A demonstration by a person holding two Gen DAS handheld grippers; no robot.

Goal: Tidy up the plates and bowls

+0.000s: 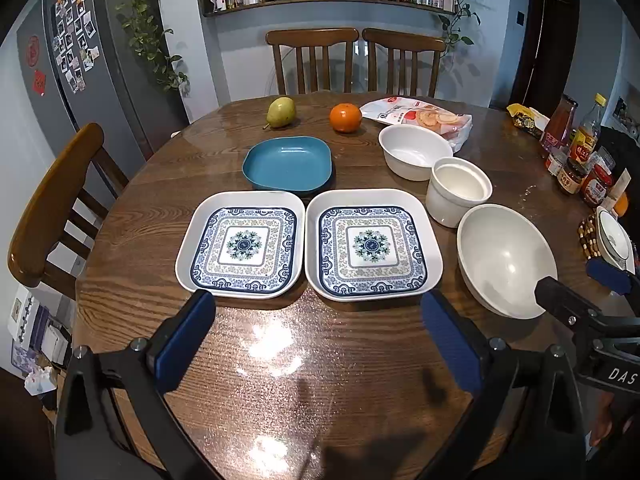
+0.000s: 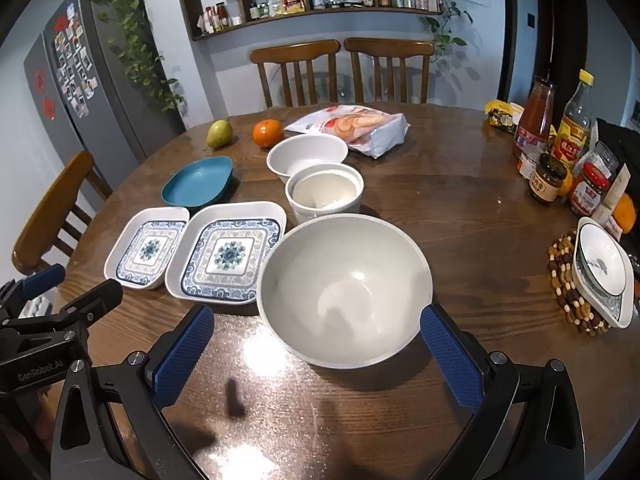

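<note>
Two square blue-patterned plates [image 1: 242, 243] [image 1: 373, 245] lie side by side on the round wooden table [image 1: 320, 380], a blue square dish [image 1: 289, 163] behind them. To their right stand a white bowl [image 1: 414, 151], a white straight-sided cup bowl [image 1: 458, 190] and a large white bowl [image 1: 505, 261]. My left gripper [image 1: 318, 338] is open and empty, just in front of the two plates. My right gripper [image 2: 318, 350] is open and empty, its jaws standing either side of the large white bowl's [image 2: 346, 286] near rim, not touching it.
A pear [image 1: 281, 111], an orange [image 1: 345, 117] and a snack bag [image 1: 424, 116] lie at the far side. Sauce bottles and jars [image 2: 560, 148] crowd the right edge. A patterned bowl on a plate sits on a beaded trivet [image 2: 600, 268]. Chairs [image 1: 312, 60] surround the table.
</note>
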